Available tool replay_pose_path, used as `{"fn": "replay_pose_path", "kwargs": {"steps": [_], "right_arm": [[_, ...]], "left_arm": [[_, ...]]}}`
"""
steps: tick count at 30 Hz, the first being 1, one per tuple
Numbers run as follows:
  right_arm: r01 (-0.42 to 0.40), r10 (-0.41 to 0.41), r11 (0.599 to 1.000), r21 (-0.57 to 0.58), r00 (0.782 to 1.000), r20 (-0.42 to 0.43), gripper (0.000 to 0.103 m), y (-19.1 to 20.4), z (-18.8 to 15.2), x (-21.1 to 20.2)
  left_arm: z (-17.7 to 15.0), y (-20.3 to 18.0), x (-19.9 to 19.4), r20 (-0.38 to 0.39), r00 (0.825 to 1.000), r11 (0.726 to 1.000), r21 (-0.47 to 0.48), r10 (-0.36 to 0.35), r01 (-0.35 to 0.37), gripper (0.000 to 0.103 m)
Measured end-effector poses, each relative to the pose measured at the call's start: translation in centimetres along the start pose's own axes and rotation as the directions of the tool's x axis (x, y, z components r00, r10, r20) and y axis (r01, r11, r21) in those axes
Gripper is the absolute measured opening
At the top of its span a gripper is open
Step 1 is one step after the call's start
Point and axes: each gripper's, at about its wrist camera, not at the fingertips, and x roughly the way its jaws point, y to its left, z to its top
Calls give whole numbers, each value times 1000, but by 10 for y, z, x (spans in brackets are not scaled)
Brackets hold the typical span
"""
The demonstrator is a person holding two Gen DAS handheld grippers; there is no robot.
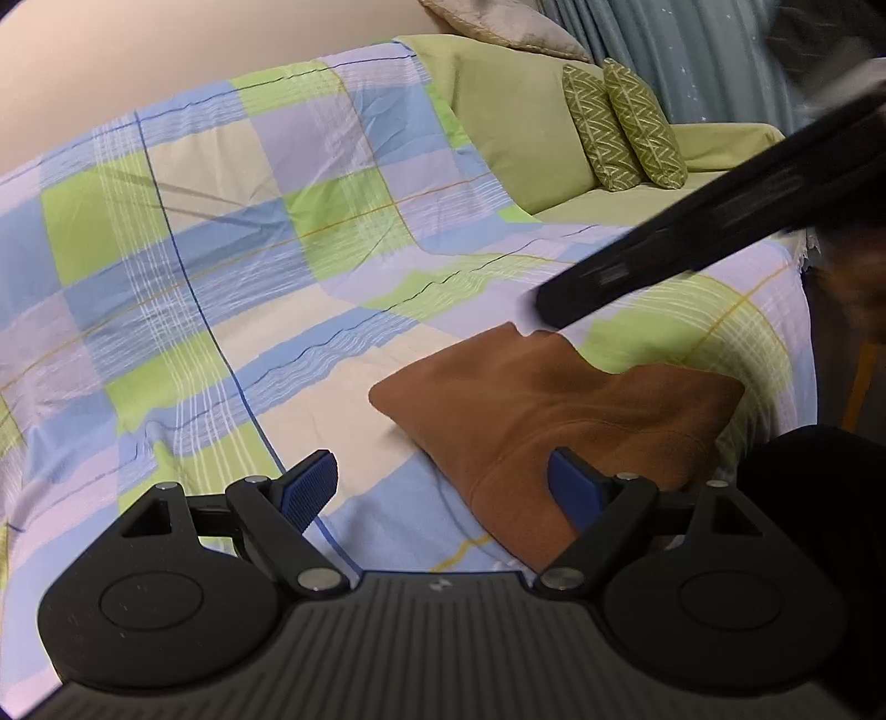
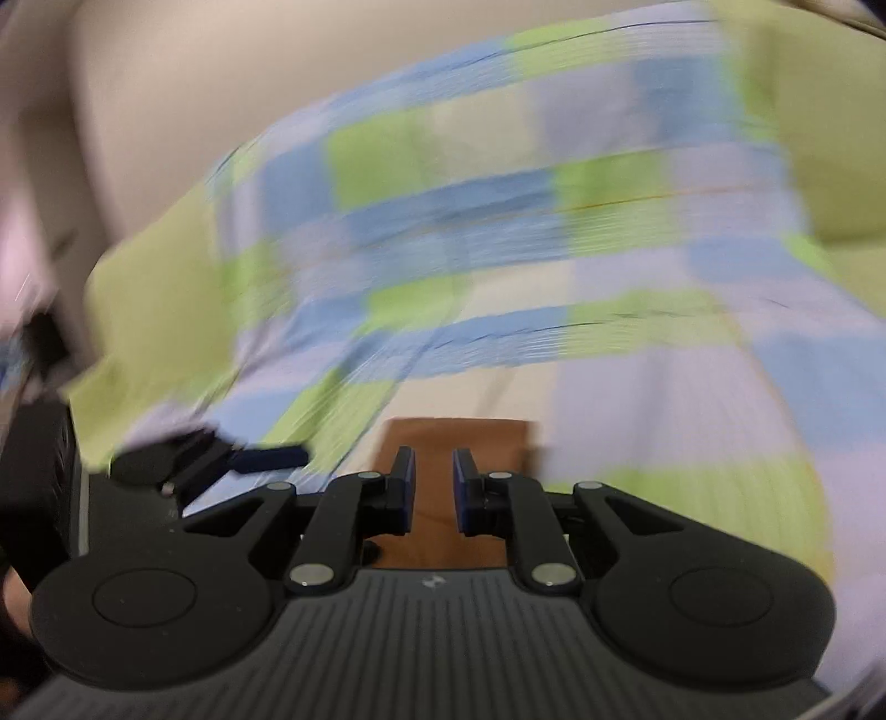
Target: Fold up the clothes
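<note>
A brown folded garment [image 1: 559,404] lies on the checked sheet [image 1: 232,266] over the sofa. My left gripper [image 1: 443,487] is open, its right finger over the garment's near edge and its left finger over the sheet; it holds nothing. My right gripper [image 1: 559,310] reaches in from the upper right above the garment's far edge. In the blurred right wrist view my right gripper [image 2: 433,487] hovers over the brown garment [image 2: 437,531] with a narrow gap between its fingers and nothing in them. My left gripper [image 2: 266,459] shows at the left there.
Two green zigzag cushions [image 1: 626,124] lean on the green sofa back [image 1: 515,127] at the far right. A beige pillow [image 1: 498,22] and blue curtain [image 1: 664,50] are behind. The sheet's right edge [image 1: 803,310] drops off beside a dark shape.
</note>
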Motion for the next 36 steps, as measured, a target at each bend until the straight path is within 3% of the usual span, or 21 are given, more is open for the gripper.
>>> {"fn": "replay_pose_path", "kwargs": {"steps": [2,5,8,11,15,18,21,27,29,31,33,36], "right_arm": [[-29,27,998,-60,998,-49,13,1,8,20],[-116,71,970,-216,976,-208,12,6,18,72],[-136,57,956,-260,955,-291,8,3,18,100],[-163,83,956,-244,948,-308,7,-6,13,116],[-167,117,971,-170,955,-273,5,-19,14,118],[-128,123,992,-9,969,-215,0,-42,14,119],[-78,76,997,0,974,-213,0,-51,11,122],[-58,64,998,34,974,-217,3,-51,14,116],[-49,59,997,56,980,-189,15,-49,20,103],[-57,71,990,129,992,-104,26,-48,25,68],[-49,59,976,213,998,-38,27,-50,19,37],[-61,41,907,418,998,55,27,-46,-19,-14]], "left_arm": [[0,1,0,1,1000,1000,-17,-1,2,85],[-4,4,2,1,1000,999,-40,-1,1,85],[-8,10,1,-2,1000,996,-86,-10,10,84],[-11,16,-2,-6,1000,991,-129,-23,22,81],[-14,19,-18,-16,999,982,-184,-43,39,79],[-15,18,-19,-21,999,983,-181,-41,37,79],[-14,14,-20,-20,999,989,-148,-29,26,79],[-13,8,-22,-26,999,995,-100,-18,15,79],[-8,8,-24,-27,1000,996,-86,-11,9,80],[-1,7,-27,-12,1000,997,-76,-12,12,80],[5,5,-28,9,1000,997,-69,-22,23,80],[7,-4,-24,10,999,999,-30,-40,40,80]]}}
